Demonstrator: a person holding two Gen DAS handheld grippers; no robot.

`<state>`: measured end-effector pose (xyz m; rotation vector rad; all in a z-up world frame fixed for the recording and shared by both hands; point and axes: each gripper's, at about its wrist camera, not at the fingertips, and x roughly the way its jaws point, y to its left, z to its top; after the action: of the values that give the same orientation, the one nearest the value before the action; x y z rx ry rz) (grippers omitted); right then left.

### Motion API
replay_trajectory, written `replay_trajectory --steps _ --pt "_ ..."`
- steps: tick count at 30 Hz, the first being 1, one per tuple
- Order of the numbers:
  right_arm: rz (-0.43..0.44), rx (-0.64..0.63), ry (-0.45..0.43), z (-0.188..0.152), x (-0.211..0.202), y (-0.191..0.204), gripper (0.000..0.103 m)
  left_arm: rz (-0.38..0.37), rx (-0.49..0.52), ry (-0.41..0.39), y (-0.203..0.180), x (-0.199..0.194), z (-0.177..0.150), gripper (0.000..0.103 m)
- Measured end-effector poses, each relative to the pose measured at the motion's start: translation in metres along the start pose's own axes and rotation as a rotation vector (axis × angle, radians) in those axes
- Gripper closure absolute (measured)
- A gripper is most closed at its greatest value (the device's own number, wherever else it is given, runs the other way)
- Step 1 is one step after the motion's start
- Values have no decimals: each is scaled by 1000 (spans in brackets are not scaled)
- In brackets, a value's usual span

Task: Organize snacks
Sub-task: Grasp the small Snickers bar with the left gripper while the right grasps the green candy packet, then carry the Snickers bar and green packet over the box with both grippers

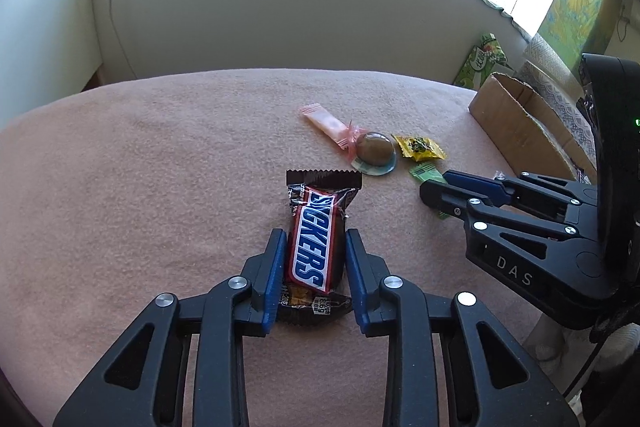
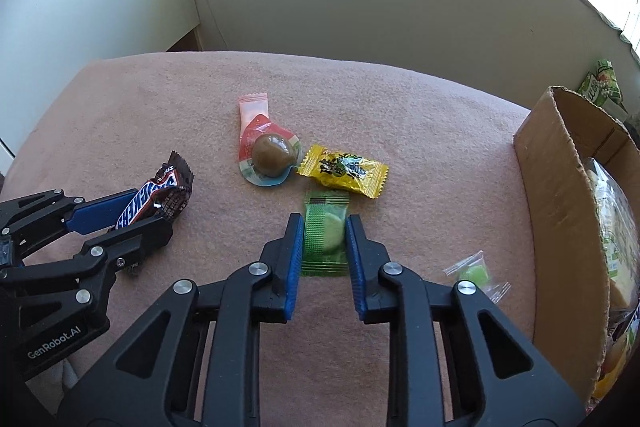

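Snacks lay scattered on a pink blanket-covered worktop (image 2: 400,115) while I worked 2 grippers at once. My left gripper (image 1: 314,239) had its fingers pinching the sides of a Snickers bar (image 1: 316,243) that lay flat in front of it. My right gripper (image 2: 322,227) had its fingers pressed against both edges of a green wrapped candy (image 2: 325,235), also flat on the cloth. I judged this the grasping step, both pickups at the point of lifting. The next move, I judged, called for raising each snack clear and carrying it right to the open cardboard box (image 2: 560,195), which already held packets. Loose beyond the fingers: a yellow candy (image 2: 344,169), a brown jelly cup (image 2: 274,153) overlapping a pink sachet (image 2: 252,109), and a small clear-wrapped green sweet (image 2: 474,273) near the box. Behind stood a pale wall, a sunlit window ledge and a plant.
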<state>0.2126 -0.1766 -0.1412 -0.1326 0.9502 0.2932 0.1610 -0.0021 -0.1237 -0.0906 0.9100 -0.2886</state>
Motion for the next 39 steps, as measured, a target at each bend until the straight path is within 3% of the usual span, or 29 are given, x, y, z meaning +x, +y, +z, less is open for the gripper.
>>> replay_trajectory --steps 14,39 --pt "33 44 -30 -12 -14 -10 81 22 20 -48 -13 -12 -1 76" --pt "36 97 -193 -44 -121 -45 81 -49 126 -180 -84 -71 -1 76"
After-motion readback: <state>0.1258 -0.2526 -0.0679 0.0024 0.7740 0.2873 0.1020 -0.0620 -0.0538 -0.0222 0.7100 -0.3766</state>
